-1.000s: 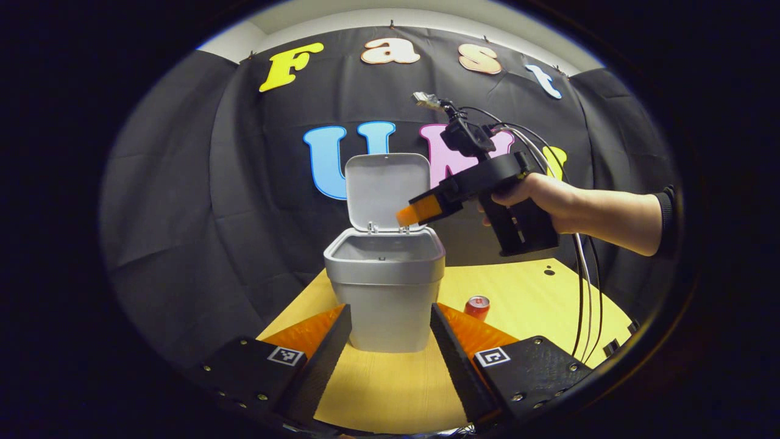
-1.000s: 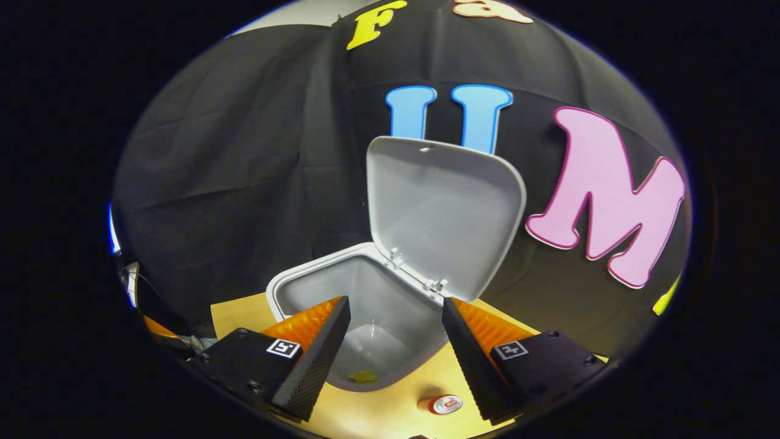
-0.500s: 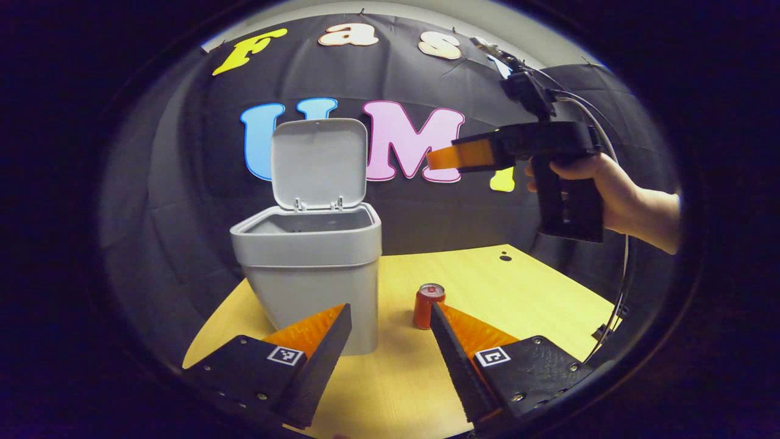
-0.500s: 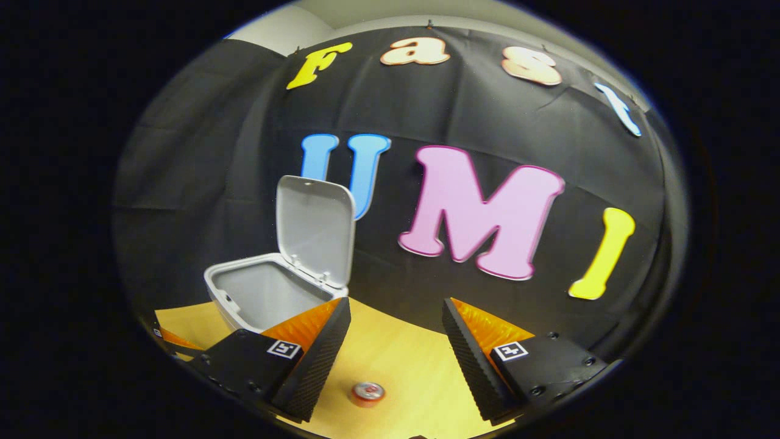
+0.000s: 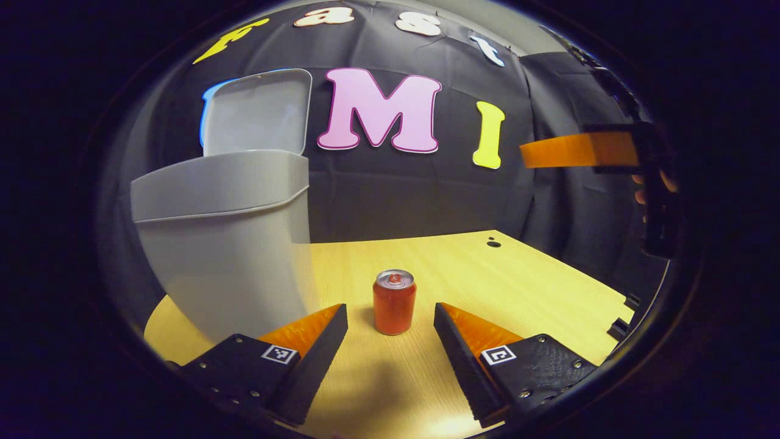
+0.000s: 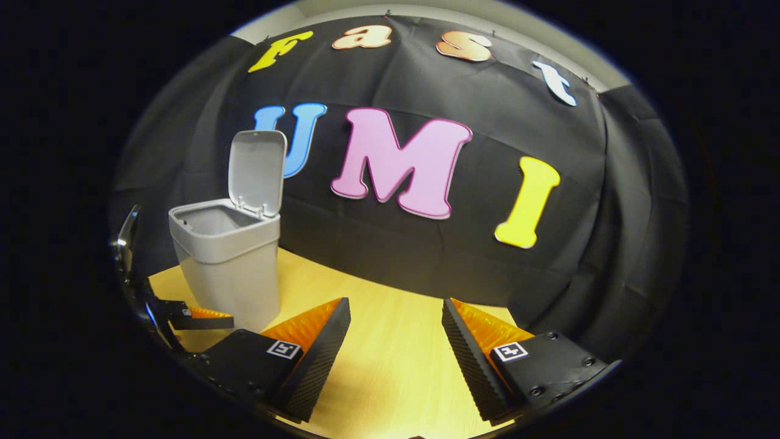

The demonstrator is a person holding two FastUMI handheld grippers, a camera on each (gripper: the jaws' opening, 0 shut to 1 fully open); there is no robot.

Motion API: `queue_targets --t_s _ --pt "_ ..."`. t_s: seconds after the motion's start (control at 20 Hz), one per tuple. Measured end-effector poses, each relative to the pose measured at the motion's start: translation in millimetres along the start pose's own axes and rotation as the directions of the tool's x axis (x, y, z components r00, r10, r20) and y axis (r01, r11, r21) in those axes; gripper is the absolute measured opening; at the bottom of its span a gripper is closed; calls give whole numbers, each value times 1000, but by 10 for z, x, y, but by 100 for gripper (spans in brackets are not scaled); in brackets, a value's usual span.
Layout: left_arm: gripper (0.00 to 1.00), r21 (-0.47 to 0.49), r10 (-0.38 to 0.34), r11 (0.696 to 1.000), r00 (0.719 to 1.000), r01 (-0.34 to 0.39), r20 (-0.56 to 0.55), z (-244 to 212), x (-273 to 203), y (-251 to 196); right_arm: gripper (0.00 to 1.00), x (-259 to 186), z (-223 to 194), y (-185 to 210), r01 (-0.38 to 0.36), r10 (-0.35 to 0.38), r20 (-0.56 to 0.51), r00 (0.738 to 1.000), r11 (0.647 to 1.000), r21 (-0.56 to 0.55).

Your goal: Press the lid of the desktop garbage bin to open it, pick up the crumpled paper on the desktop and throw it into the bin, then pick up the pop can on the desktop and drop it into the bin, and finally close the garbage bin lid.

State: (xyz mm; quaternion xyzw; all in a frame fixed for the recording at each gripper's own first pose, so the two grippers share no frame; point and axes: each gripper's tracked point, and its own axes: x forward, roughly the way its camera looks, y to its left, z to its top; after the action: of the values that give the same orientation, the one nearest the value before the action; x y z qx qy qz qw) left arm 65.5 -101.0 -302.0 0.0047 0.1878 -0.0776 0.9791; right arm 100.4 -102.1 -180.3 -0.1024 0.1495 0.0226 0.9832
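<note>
Left gripper (image 5: pixel 390 320): you are holding it low over the pale wooden desktop (image 5: pixel 536 286), its fingers spread wide and gripping nothing; in the right gripper view it is peeking in at the far left edge (image 6: pixel 204 317), beside the bin's base.
Pop can: the small red metal pop can (image 5: pixel 394 302) is standing upright on the desktop, just ahead of the gap between your left gripper's fingertips (apart from both).
Bin: the grey plastic desktop garbage bin (image 5: pixel 225 244) is sitting to the can's left in the left gripper view, with its hinged grey lid (image 5: pixel 256 113) standing open.
Right gripper (image 6: pixel 396 329): you are keeping its fingers spread and empty above bare desktop; in the left gripper view it is sitting high at the right edge (image 5: pixel 579 150), your hand (image 5: pixel 655 186) partly showing behind it.
Crumpled paper: I cannot tell where it is lying.
</note>
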Motion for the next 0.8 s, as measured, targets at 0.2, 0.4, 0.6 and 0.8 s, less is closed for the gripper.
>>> queue_targets --t_s 0.2,0.4,0.6,0.8 --pt "94 -34 39 999 999 -40 -35 -170 421 -18 98 -80 -533 -180 15 -16 -95 995 1000 -14" --pt "95 -34 70 997 997 -71 -41 -286 743 13 99 -55 -785 -249 33 -27 -123 992 998 51" --pt "95 -35 57 998 998 -57 -27 -353 946 -7 98 18 -1013 -367 75 -67 -130 989 995 59" --pt "95 -21 36 999 999 -36 -7 -385 1130 -54 99 14 -1275 -315 74 -61 -138 989 992 97"
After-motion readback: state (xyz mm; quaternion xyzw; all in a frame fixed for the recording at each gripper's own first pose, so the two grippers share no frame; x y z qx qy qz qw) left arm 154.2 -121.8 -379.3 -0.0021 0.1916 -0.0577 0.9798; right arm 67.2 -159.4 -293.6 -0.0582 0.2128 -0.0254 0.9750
